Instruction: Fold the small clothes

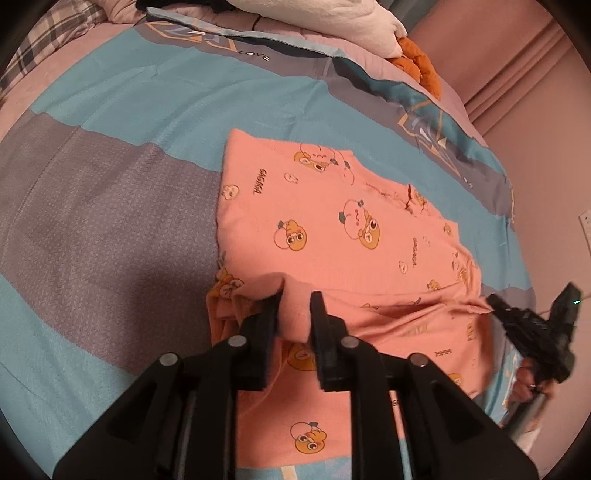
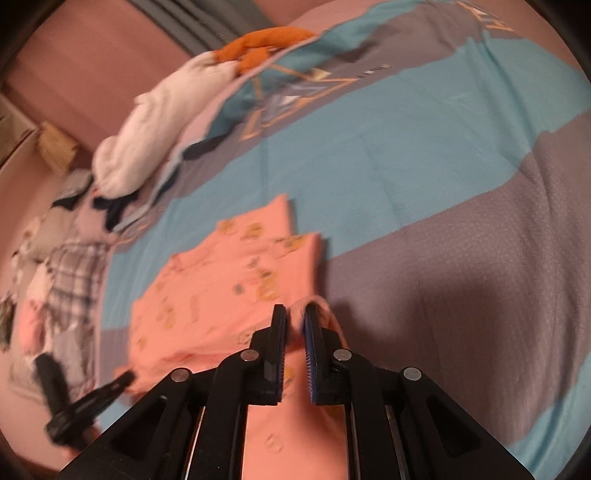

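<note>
A pink garment (image 1: 332,229) printed with cartoon ducks lies on the bed, its far part folded flat. My left gripper (image 1: 295,310) is shut on a bunched near edge of it and holds that edge lifted. My right gripper (image 2: 294,325) is shut on the other near corner of the pink garment (image 2: 229,280), also raised. In the left wrist view the right gripper (image 1: 495,302) pinches the cloth at the right. In the right wrist view the left gripper (image 2: 127,378) shows at the lower left, holding the cloth's far corner.
The bedspread (image 1: 110,206) has blue and grey bands. A white bundle (image 1: 332,18) and an orange cloth (image 1: 417,55) lie at the bed's far edge. A plaid cloth (image 2: 70,288) and other clothes lie at the left in the right wrist view. A pink wall (image 1: 535,110) lies beyond.
</note>
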`<move>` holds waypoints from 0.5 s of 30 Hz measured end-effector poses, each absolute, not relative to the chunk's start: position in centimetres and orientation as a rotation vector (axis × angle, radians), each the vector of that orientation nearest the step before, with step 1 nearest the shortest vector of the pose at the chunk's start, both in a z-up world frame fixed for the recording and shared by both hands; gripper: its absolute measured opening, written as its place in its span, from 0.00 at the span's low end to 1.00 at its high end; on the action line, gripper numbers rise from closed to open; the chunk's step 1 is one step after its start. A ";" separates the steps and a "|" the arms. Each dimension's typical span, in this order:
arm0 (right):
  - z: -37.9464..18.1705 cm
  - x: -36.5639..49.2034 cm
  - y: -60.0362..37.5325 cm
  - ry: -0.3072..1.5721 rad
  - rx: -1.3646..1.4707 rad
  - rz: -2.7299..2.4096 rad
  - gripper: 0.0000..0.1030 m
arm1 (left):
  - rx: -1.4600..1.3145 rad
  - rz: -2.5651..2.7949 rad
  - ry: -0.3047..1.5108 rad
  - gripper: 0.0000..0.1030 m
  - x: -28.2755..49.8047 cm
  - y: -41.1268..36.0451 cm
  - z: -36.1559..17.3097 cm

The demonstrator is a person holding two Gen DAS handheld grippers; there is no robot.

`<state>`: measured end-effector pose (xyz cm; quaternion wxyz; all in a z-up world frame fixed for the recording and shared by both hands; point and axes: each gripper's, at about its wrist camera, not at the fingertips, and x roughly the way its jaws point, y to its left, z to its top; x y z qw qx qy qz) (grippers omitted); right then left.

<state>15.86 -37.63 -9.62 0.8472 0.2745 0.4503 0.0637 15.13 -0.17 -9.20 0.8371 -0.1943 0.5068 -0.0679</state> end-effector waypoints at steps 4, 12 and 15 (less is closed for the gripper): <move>-9.9 15.9 -38.6 0.929 0.551 0.054 0.13 | -0.366 -0.071 1.006 0.47 14.3 0.8 -7.4; -7.5 13.4 -39.9 0.859 0.434 0.011 0.34 | -0.254 -0.075 1.032 0.49 12.4 1.6 -7.6; -7.6 13.1 -39.4 0.886 0.345 0.021 0.35 | -0.232 -0.089 1.059 0.47 11.0 1.4 -8.4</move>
